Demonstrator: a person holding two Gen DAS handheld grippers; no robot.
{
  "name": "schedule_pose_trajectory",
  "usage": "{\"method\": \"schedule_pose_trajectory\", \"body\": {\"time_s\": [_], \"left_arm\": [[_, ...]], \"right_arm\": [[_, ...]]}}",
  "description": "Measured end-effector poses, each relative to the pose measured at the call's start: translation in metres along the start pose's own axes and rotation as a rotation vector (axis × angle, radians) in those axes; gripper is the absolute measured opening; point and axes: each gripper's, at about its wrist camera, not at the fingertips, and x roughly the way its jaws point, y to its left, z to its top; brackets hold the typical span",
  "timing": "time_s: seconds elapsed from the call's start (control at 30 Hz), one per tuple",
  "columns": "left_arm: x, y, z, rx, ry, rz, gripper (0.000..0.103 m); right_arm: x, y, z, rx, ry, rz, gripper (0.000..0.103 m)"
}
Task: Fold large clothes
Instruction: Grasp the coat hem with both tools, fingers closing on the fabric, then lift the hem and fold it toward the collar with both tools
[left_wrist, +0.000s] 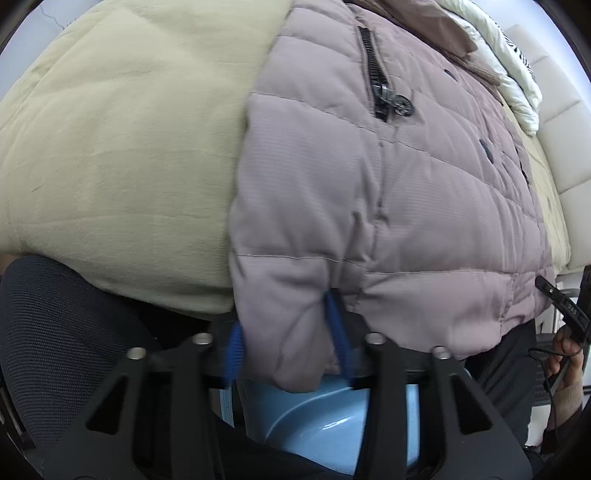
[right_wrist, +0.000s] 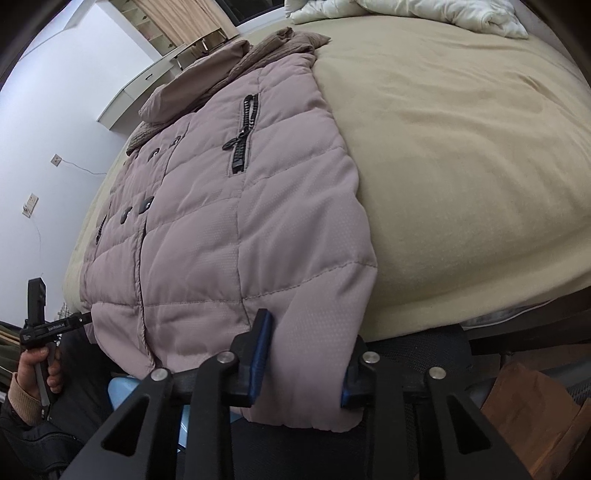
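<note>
— So where's the quilted mauve puffer jacket (right_wrist: 221, 229)?
— Flat on the beige bed sheet (right_wrist: 461, 166), hem overhanging. Left gripper (left_wrist: 286, 347) and right gripper (right_wrist: 304, 354) each stand wide with hem fabric between the pads, neither clamping.
— Nearby?
— A white duvet (right_wrist: 424, 11) and a light-blue plastic tub (left_wrist: 332, 432).

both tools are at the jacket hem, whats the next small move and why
Probably close both tools on the hem, then lift it toward the collar. The left tool and right tool each have hem fabric of the jacket between their blue pads, which seem not yet pinched tight. The jacket lies flat on the bed, hem hanging over the edge.
</note>
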Motion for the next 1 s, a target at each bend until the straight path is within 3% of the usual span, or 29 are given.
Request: {"method": "schedule_pose_trajectory", "body": {"time_s": [0.17,0.23,0.5,0.77,1.0], "left_arm": [[-0.007,-0.007,0.0,0.013,-0.023,0.009,0.011],[-0.012,-0.011,-0.001,0.02,-0.04,0.012,0.006],[-0.053,-0.018,-0.01,0.03,-0.098,-0.02,0.004],[-0.117,-0.032,0.02,0.019,-0.227,-0.106,0.003],[-0.171,-0.045,0.088,0.049,-0.371,-0.132,0.003]], "right_arm": [[-0.004,0.015,-0.001,-0.059,-0.015,-0.052,0.015],[-0.006,0.022,-0.002,-0.088,-0.024,-0.078,0.012],[-0.028,0.04,-0.002,-0.137,-0.089,-0.105,0.009],[-0.071,0.052,0.03,-0.065,-0.223,0.046,0.008],[-0.098,0.075,0.093,-0.06,-0.34,0.172,0.008]]}}
